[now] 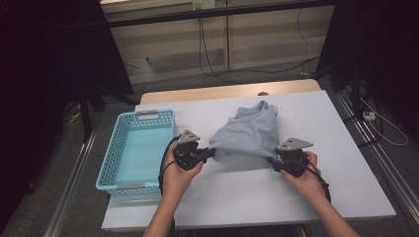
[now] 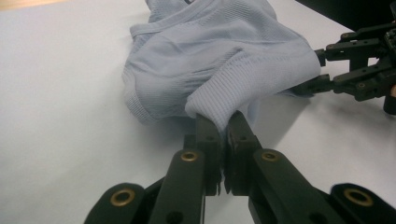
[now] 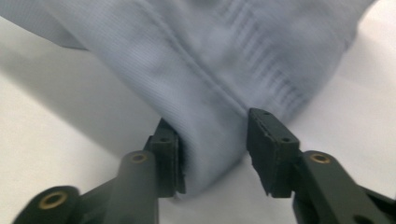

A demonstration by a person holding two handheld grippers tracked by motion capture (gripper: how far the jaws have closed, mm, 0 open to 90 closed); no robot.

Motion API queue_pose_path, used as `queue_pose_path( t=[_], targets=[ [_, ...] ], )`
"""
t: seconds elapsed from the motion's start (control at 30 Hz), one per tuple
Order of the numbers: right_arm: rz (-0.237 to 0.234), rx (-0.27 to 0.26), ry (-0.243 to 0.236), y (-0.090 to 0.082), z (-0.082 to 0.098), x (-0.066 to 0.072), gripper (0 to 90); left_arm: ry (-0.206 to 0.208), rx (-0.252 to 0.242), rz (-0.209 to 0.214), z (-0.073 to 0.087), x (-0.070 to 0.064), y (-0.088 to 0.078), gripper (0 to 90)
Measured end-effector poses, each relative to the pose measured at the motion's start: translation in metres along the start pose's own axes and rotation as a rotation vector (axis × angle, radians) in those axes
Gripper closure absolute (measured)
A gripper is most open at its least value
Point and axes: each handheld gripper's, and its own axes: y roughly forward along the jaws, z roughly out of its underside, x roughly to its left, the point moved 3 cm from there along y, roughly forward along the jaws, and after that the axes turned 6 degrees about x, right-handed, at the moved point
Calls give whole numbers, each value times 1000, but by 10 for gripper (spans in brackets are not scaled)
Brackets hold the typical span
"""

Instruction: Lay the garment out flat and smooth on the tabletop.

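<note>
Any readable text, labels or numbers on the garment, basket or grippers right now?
None can be read.
Grey-blue garment: no print or tag legible; a dark spot at its collar is cut off in the left gripper view.
Blue basket: its pale end tabs look blank.
Left gripper and right gripper: no markings.

A lab or test room is suggested, perhaps, by dark curtains (image 1: 59, 54), floor rails (image 1: 74, 182) and trailing cables (image 1: 207, 54).
</note>
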Motion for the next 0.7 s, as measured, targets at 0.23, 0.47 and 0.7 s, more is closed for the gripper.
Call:
queue_pose_path(
  t=[0.23, 0.47, 0.7],
  targets=[
    [-14, 16, 20, 1, 6, -1, 559, 6, 9, -15, 2, 2, -1, 865],
    [-51, -57, 51, -21, -9, -11, 872, 11, 24, -30, 8, 2, -1, 867],
    [20, -157, 37, -50, -25, -15, 831, 21, 12, -34, 8, -2, 0, 867]
  ],
)
